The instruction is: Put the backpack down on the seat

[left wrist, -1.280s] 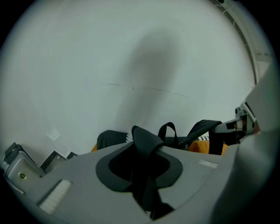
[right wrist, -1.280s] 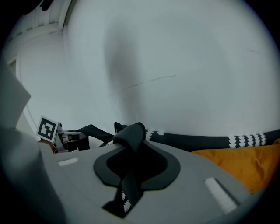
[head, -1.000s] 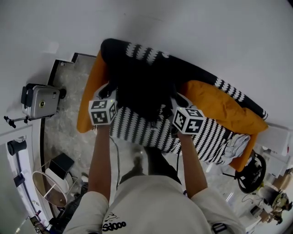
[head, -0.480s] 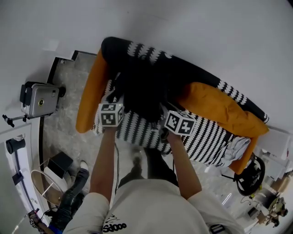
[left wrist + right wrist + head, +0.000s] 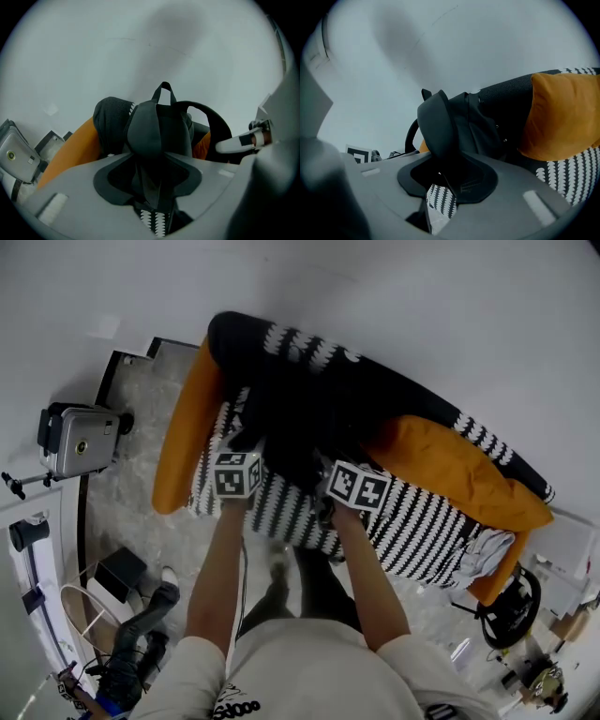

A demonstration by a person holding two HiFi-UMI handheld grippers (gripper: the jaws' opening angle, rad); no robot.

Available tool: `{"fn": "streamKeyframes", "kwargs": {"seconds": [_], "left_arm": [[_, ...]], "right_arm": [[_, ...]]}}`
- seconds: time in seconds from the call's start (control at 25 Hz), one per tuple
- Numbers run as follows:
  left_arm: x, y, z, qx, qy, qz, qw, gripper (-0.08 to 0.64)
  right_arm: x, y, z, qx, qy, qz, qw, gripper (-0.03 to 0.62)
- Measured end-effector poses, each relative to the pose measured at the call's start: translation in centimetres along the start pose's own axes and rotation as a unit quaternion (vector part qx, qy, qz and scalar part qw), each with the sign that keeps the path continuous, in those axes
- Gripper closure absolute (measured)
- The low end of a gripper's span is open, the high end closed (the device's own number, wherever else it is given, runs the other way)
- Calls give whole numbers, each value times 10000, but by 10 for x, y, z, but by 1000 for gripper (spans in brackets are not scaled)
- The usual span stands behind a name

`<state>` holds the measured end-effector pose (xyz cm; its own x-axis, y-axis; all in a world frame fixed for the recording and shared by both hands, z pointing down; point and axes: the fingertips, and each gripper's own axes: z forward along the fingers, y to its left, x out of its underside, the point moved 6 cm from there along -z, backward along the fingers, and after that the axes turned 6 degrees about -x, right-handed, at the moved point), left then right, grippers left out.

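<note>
The black backpack [image 5: 292, 423] stands upright on the black-and-white patterned seat [image 5: 281, 505] of the sofa, leaning on the dark backrest. My left gripper [image 5: 246, 441] is at its left side, and a shoulder strap [image 5: 152, 180] runs down through its jaws. Those jaws have just been opening, and the strap hangs loose between them. My right gripper [image 5: 328, 463] is at the backpack's right side. The other strap [image 5: 438, 129] drops into its jaws [image 5: 447, 180], which have also just been opening. The seat pattern shows through both gaps.
An orange cushion [image 5: 455, 463] lies on the seat to the right, and an orange armrest [image 5: 181, 432] bounds it on the left. A silver device on a stand [image 5: 80, 439] is at far left. A person's dark shoe [image 5: 150, 607] and clutter are at lower left. The white wall is behind.
Both grippers have come down and closer together with the backpack, which has sunk onto the seat. A person's shoe has come into view at lower left.
</note>
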<state>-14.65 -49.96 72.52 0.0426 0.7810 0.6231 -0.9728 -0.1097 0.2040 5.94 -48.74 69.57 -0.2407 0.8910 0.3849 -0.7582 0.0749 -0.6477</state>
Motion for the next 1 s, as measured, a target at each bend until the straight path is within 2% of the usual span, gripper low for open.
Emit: {"fn": "streamKeyframes", "kwargs": {"seconds": [0.16,0.28,0.48,0.6,0.84,1.0], "left_arm": [[7,-4,9,111,33,-109,9999,368],[12,-5,11,147,33,-192,9997,344],[22,1,4,218,-78,-630,9977,318],[33,9,-7,113,-70,-689,9975,316],[41,18,-42,-22,-249,-840,9961,316],[42,31,-80,-249,-460,-750,9958,325]], "right_arm": [[-1,-3,7,-52,53,-65,10000,430],[2,-3,9,-253,85,89,9996,379],[24,-4,4,-348,218,264,9988,295],[35,0,-3,-332,231,196,9990,290],[31,8,-34,-135,95,-329,9993,291],[28,15,-61,-38,-146,-577,9982,304]]}}
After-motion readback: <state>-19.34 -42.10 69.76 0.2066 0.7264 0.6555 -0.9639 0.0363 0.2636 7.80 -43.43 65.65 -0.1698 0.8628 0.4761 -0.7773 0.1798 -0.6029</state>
